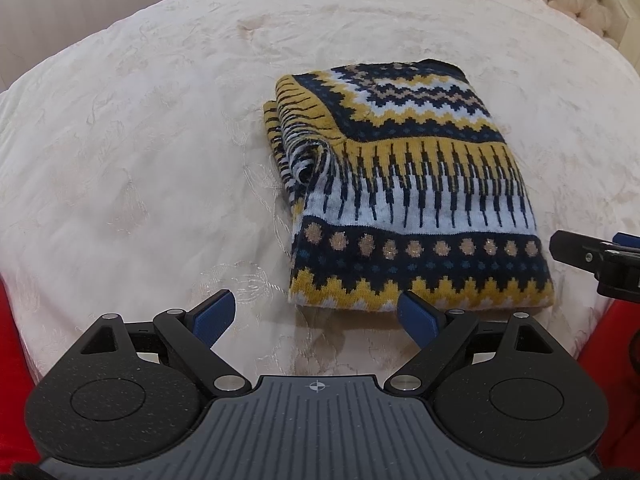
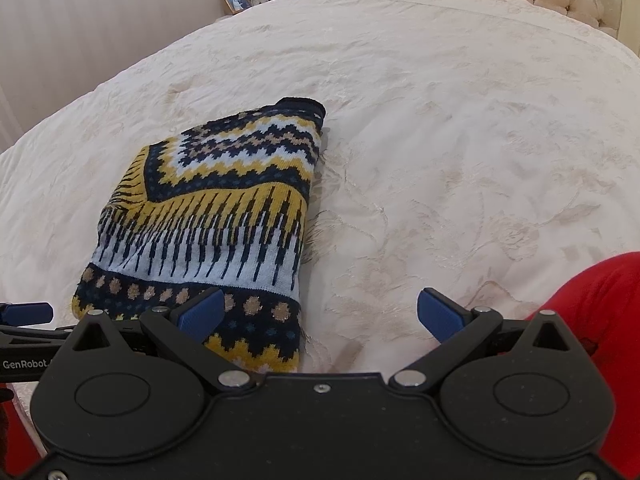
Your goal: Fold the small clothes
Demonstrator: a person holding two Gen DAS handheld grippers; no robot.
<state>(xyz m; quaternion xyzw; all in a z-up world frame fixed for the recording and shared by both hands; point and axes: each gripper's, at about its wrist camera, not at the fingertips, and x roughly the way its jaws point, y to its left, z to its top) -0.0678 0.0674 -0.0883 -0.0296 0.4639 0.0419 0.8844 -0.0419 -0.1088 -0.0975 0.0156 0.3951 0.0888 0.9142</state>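
Both tongs stood wide and held nothing: the left gripper (image 1: 316, 314) at the bottom of its frame, the right gripper (image 2: 320, 314) likewise. The folded sweater (image 1: 404, 204) lay on the bedspread (image 1: 140, 160), center right. Only the right view showed a photo frame (image 2: 237, 1) at upper left.

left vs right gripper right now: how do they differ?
The left gripper sits at the sweater's near hem, one finger beside its edge; the right gripper sits off its right side, one finger over the patterned corner. Shared: jaws wide open, holding nothing, blue pads.
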